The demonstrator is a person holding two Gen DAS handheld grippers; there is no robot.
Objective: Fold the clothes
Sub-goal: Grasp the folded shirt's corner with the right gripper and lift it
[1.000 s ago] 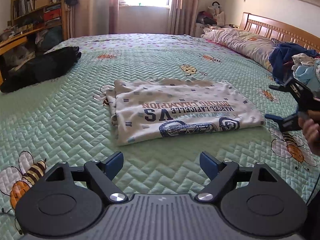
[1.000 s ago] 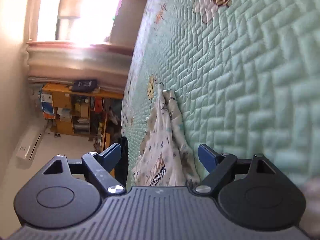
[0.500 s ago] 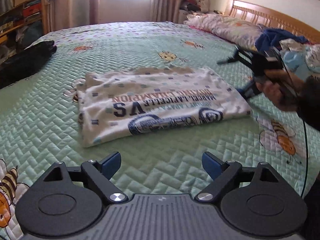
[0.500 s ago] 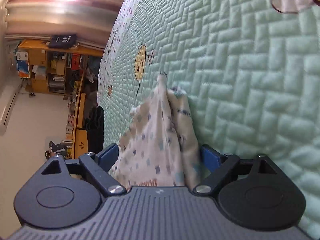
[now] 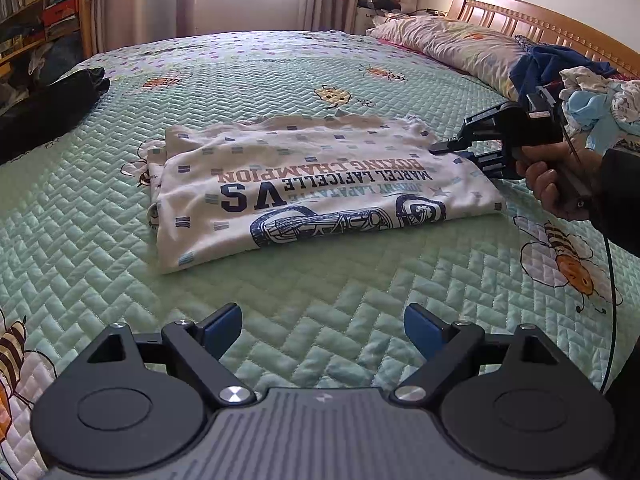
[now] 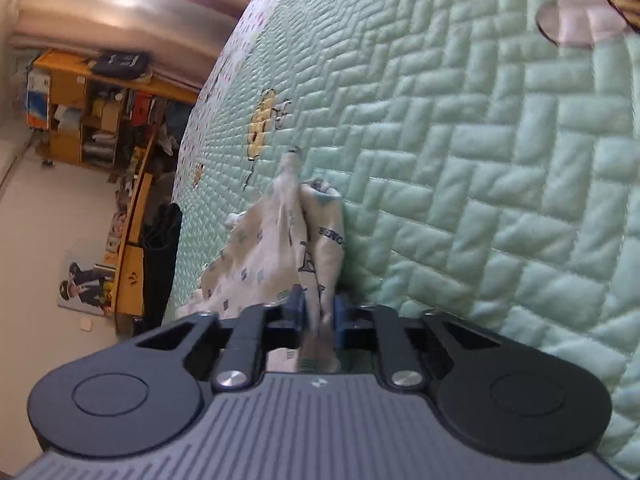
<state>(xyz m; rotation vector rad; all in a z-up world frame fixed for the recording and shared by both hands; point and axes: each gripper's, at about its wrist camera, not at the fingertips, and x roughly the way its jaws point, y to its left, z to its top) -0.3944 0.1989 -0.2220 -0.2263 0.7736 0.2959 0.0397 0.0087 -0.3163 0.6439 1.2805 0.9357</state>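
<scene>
A cream printed T-shirt (image 5: 320, 192), partly folded, lies flat on the green quilted bed (image 5: 320, 288). My left gripper (image 5: 322, 326) hovers open over bare quilt in front of the shirt's near edge, with nothing between its fingers. At the shirt's right edge is my right gripper (image 5: 460, 152), rolled onto its side and held by a hand (image 5: 548, 184). In the right wrist view the right gripper (image 6: 318, 316) has its jaws closing, and its blue pads pinch a bunched fold of the shirt (image 6: 280, 252).
A heap of loose clothes (image 5: 588, 92) and a pillow (image 5: 452, 44) lie at the right by the wooden headboard (image 5: 560, 28). A black garment (image 5: 48, 108) sits at the bed's left edge, with shelves (image 5: 36, 4) behind it. A cable (image 5: 610, 300) hangs at the right.
The right gripper slid onto the shirt's right edge and its jaws came together on the fabric. The left gripper drifted a little closer and lower, staying open.
</scene>
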